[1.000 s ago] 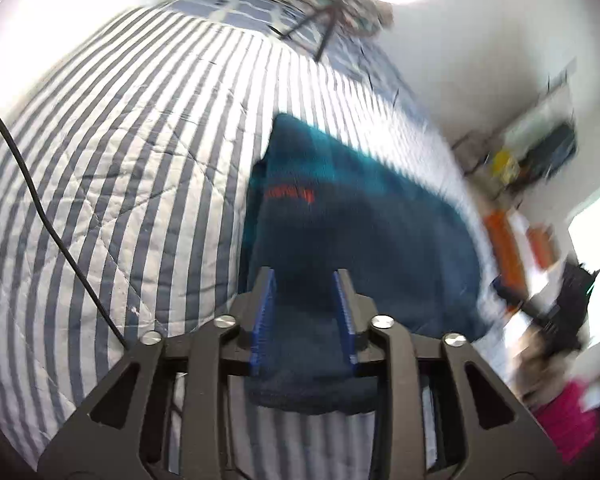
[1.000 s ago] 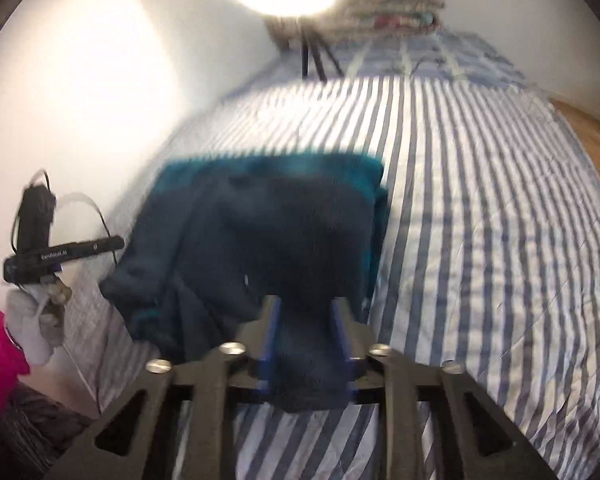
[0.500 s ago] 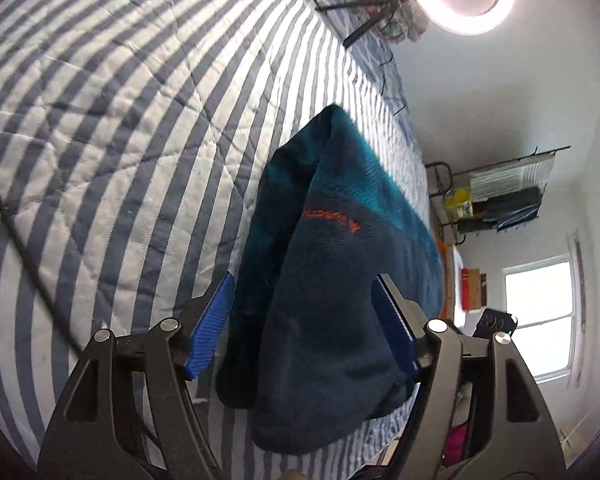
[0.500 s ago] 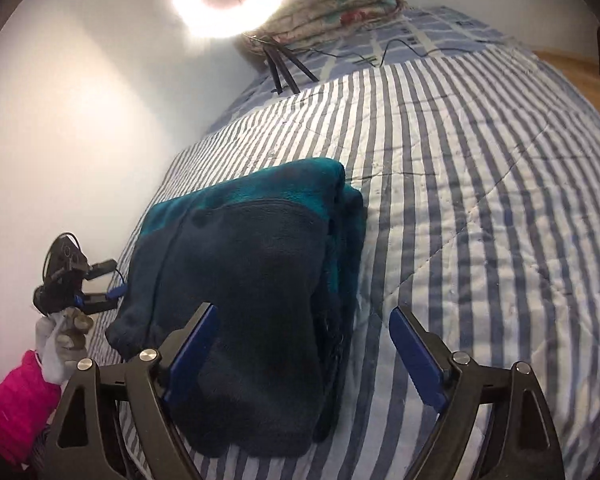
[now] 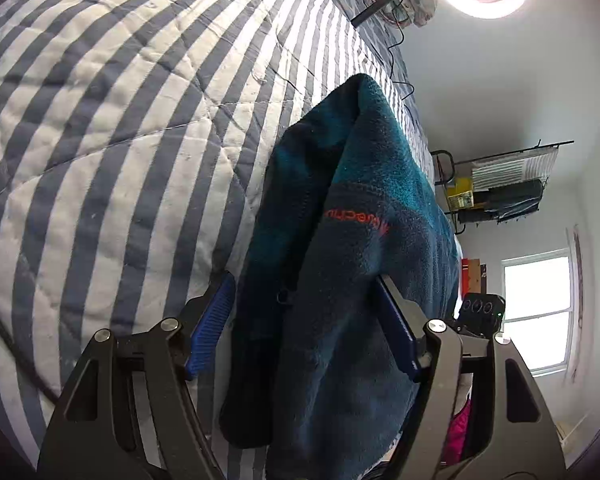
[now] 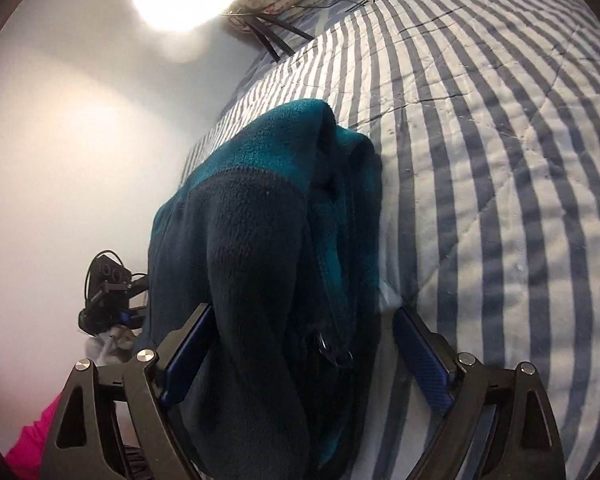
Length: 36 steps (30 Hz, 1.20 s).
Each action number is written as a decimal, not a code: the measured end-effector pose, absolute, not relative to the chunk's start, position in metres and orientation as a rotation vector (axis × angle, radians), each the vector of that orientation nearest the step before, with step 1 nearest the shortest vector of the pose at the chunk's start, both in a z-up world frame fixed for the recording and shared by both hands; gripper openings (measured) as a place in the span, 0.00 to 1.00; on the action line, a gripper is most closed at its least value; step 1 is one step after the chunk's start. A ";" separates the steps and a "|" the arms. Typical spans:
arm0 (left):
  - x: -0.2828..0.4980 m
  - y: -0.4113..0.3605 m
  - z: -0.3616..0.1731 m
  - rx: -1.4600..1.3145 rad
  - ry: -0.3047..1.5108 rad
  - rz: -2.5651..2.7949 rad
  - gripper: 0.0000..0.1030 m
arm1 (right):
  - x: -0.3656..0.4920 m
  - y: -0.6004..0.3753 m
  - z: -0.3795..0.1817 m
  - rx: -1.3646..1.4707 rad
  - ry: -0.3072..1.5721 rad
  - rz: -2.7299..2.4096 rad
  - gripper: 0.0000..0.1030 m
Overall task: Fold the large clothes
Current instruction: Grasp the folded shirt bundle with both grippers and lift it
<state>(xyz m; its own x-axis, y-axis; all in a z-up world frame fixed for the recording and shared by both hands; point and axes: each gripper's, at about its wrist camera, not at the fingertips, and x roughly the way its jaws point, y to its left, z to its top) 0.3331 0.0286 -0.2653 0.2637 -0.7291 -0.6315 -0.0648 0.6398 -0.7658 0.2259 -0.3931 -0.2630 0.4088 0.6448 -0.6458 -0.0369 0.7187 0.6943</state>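
Jaws of left gripper [image 5: 304, 324] spread, just opened, pads clear of fleece [image 5: 352, 264] lying between them on bed [image 5: 112, 128]. Right gripper [image 6: 300, 344]: jaws wide, just opened, fleece between, unpinched. Risk: withdrawing pads snag pile, dragging folds apart.

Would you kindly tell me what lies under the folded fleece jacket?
The fleece jacket rests on the striped quilt, which shows all around it. Whatever lies directly beneath stays covered.

Folded teal-and-navy fleece jacket [image 5: 340, 280] (orange logo) lying on striped bed [image 5: 120, 120].
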 end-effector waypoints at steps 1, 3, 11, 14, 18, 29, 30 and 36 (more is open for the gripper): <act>0.335 0.026 -0.265 -0.781 1.244 -0.517 0.64 | 0.227 -0.392 -0.264 0.662 1.074 0.482 0.88; 0.335 0.020 -0.265 -0.762 1.246 -0.507 0.60 | 0.231 -0.389 -0.265 0.666 1.080 0.502 0.85; 0.342 -0.008 -0.250 -0.642 1.230 -0.462 0.45 | 0.230 -0.368 -0.262 0.645 1.103 0.522 0.61; 0.341 -0.018 -0.240 -0.574 1.214 -0.428 0.40 | 0.227 -0.364 -0.256 0.602 1.106 0.506 0.53; 0.335 -0.030 -0.228 -0.497 1.182 -0.384 0.35 | 0.225 -0.357 -0.245 0.541 1.104 0.464 0.46; 0.321 -0.052 -0.197 -0.421 1.105 -0.369 0.27 | 0.216 -0.324 -0.200 0.282 1.074 0.333 0.36; 0.319 -0.053 -0.195 -0.416 1.100 -0.372 0.27 | 0.215 -0.322 -0.196 0.266 1.070 0.327 0.36; 0.309 -0.068 -0.179 -0.371 1.067 -0.389 0.25 | 0.204 -0.316 -0.167 0.179 1.037 0.263 0.35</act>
